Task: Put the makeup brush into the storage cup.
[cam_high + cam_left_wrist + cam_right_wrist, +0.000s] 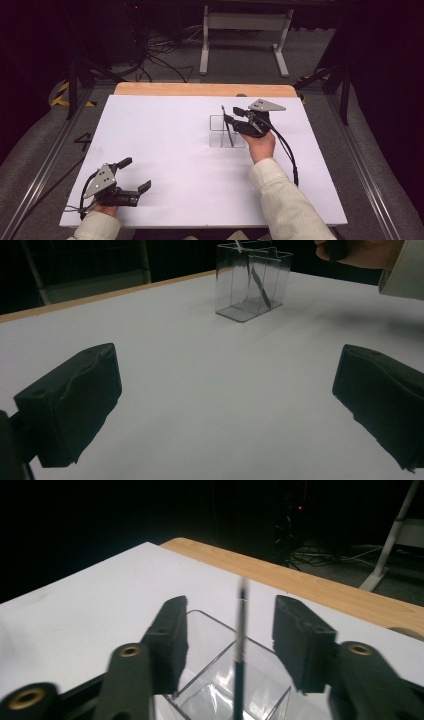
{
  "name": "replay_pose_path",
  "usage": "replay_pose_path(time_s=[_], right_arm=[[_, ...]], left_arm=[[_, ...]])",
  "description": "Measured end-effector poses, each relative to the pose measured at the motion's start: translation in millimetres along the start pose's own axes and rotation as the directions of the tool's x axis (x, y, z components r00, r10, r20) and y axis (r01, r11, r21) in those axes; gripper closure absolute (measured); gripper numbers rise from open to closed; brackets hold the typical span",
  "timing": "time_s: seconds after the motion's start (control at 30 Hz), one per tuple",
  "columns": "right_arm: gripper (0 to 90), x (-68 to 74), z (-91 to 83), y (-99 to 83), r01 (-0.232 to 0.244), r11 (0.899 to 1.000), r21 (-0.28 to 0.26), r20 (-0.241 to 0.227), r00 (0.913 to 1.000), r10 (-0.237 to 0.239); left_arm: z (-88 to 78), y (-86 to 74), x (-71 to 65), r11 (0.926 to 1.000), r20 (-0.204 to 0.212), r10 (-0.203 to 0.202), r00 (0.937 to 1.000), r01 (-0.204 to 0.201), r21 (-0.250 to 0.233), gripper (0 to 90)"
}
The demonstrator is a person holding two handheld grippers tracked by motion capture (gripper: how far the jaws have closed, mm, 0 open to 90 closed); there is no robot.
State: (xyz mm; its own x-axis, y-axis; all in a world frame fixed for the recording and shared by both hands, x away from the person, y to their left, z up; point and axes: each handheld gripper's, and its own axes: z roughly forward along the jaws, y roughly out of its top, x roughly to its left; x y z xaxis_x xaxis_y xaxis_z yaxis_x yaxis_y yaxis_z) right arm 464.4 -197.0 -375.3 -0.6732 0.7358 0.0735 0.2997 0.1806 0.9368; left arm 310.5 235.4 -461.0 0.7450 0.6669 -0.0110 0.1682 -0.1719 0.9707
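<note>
A clear plastic container [220,139] stands on the white tabletop [165,150], right of the middle. A thin dark pen [227,127] leans upright in it, its top sticking above the rim. My right gripper [233,114] hovers just over the container, open, and the pen [240,645] rises free between its two jaws without touching either. Below them shows the container's rim [210,695]. My left gripper [137,173] rests near the front left corner, open wide and holding nothing. In the left gripper view the container [235,295] and pen [260,282] stand far beyond the left gripper [225,405].
A wooden strip [200,89] borders the table's far edge. Behind it stand a white metal frame [245,22] and loose cables [160,55] on the floor. Rails run along both sides of the table. The right hand [360,252] is seen above the container.
</note>
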Motion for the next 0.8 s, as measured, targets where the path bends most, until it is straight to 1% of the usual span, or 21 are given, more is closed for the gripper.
replay_pose_path(time_s=[0.03, 0.1, 0.17, 0.2, 0.23, 0.27, 0.3, 0.33, 0.4, 0.43, 0.47, 0.5, 0.57, 0.67, 0.73, 0.8], right_arm=[[36.8, 0.2, -1.7, 0.5, 0.002, 1.0, 0.005, 0.004, 1.0, -0.002], [27.0, 0.3, -5.8, 2.5, -0.002, 1.0, 0.002, 0.003, 1.0, 0.002], [20.7, 1.1, -9.7, 4.6, 0.0, 1.0, -0.006, -0.001, 1.0, 0.0], [20.7, 1.1, -9.7, 4.6, 0.0, 1.0, -0.006, -0.001, 1.0, 0.0], [15.9, 3.0, -15.2, 7.6, 0.011, 1.0, -0.013, -0.002, 0.9999, -0.011], [15.9, 3.0, -15.2, 7.6, 0.011, 1.0, -0.013, -0.002, 0.9999, -0.011], [12.6, 4.9, -19.5, 9.4, 0.021, 1.0, -0.019, -0.004, 0.9998, -0.021], [12.6, 4.9, -19.5, 9.4, 0.021, 1.0, -0.019, -0.004, 0.9998, -0.021], [10.0, 7.3, -25.6, 11.3, 0.031, 0.999, -0.029, -0.016, 0.9994, -0.031], [7.3, 8.9, -31.0, 12.2, 0.041, 0.998, -0.041, -0.025, 0.9988, -0.042], [7.3, 8.9, -31.0, 12.2, 0.041, 0.998, -0.041, -0.025, 0.9988, -0.042], [5.7, 9.3, -33.5, 12.0, 0.046, 0.998, -0.052, -0.033, 0.9983, -0.048], [2.5, 10.2, -39.2, 10.8, 0.055, 0.997, -0.062, -0.038, 0.9976, -0.057], [0.7, 10.2, -47.4, 9.2, 0.064, 0.996, -0.066, -0.046, 0.9966, -0.068], [0.5, 10.2, -57.2, 8.6, 0.076, 0.995, -0.065, -0.047, 0.9957, -0.079], [0.5, 10.4, -62.4, 8.0, 0.08, 0.994, -0.073, -0.049, 0.9953, -0.084]], left_arm=[[0.0, 0.0, 0.1, 1.0, -0.001, 0.001, 1.0, -0.001, 0.001, 0.1], [-0.4, 0.1, 0.4, 1.0, -0.002, 0.001, 1.0, -0.001, 0.001, 0.1], [-0.8, 0.2, 0.5, 1.0, -0.002, 0.0, 1.0, 0.0, -0.001, 0.1], [-0.8, 0.2, 0.5, 1.0, -0.002, 0.0, 1.0, 0.0, -0.001, 0.1], [-0.7, 0.2, 0.3, 1.0, -0.001, -0.002, 1.0, 0.002, -0.001, 0.1], [-0.9, 0.3, 0.4, 1.0, -0.002, -0.002, 1.0, 0.002, 0.0, 0.1], [-1.1, 0.4, 0.7, 1.0, -0.001, -0.003, 1.0, 0.003, 0.003, 0.1], [-1.1, 0.4, 0.7, 1.0, -0.001, -0.003, 1.0, 0.003, 0.003, 0.1], [-1.6, 0.8, 1.0, 1.0, 0.001, -0.002, 1.0, 0.002, 0.007, 0.1], [-1.8, 0.9, 1.1, 1.0, 0.002, -0.001, 1.0, 0.001, 0.006, 0.1], [-1.9, 1.1, 1.4, 1.0, 0.002, 0.002, 1.0, -0.002, 0.007, 0.1], [-1.8, 1.2, 1.4, 1.0, 0.004, 0.003, 1.0, -0.003, 0.006, 0.1], [-1.9, 1.2, 1.4, 1.0, 0.002, -0.006, 1.0, 0.006, 0.0, 0.1], [-2.8, 1.1, 2.2, 1.0, 0.014, -0.009, 0.9999, 0.009, 0.0, 0.1], [-3.2, 1.4, 2.4, 1.0, 0.011, -0.004, 0.9999, 0.004, -0.001, 0.1], [-3.2, 1.5, 2.4, 1.0, 0.012, -0.009, 0.9999, 0.009, -0.003, 0.1]])
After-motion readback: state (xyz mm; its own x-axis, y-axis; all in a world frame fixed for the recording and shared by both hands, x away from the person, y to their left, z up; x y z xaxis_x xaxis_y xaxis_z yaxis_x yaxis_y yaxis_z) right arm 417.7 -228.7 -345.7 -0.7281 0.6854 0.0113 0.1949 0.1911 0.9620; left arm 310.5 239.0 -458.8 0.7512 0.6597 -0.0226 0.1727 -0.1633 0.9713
